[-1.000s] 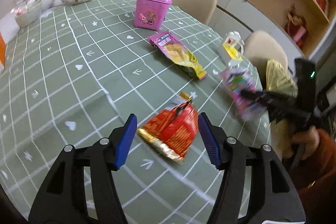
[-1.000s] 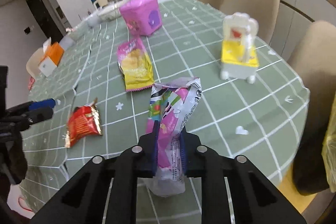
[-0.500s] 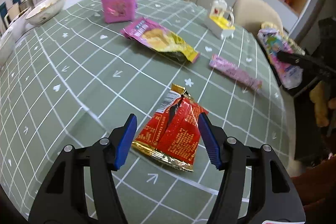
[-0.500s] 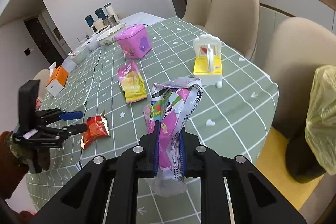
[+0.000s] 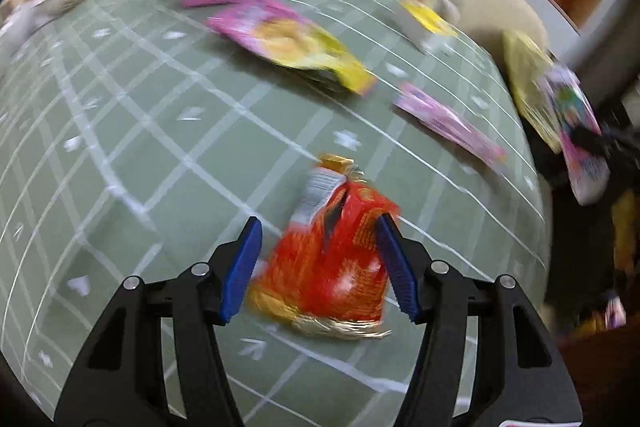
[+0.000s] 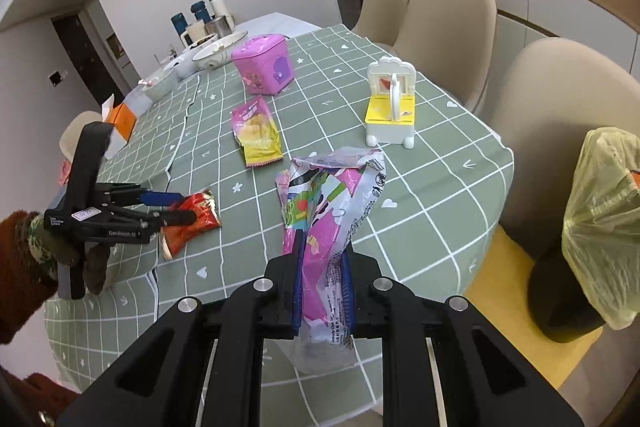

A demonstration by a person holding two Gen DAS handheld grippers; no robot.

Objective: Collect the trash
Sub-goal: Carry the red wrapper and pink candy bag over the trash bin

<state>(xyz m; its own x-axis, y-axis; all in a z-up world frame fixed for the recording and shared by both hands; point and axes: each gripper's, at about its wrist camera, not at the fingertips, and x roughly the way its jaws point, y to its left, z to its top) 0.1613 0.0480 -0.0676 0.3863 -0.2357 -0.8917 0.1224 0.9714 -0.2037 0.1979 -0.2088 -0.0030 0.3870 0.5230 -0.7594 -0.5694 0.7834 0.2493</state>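
A crumpled pink wrapper (image 6: 320, 227) is clamped upright in the right gripper (image 6: 322, 291), held above the green tablecloth (image 6: 420, 187). The left gripper (image 5: 320, 263) is spread around a red packet (image 5: 332, 259) lying on the cloth; contact, through the blur, apparently is not made.

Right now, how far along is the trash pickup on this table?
Nothing visibly binned yet. In hand: the right claw is shut on a pink-and-white wrapper, lifted off the table near the lined bin. The left claw is open around the red wrapper, not gripping. Left: that, the pink-yellow snack bag and a pink strip wrapper.
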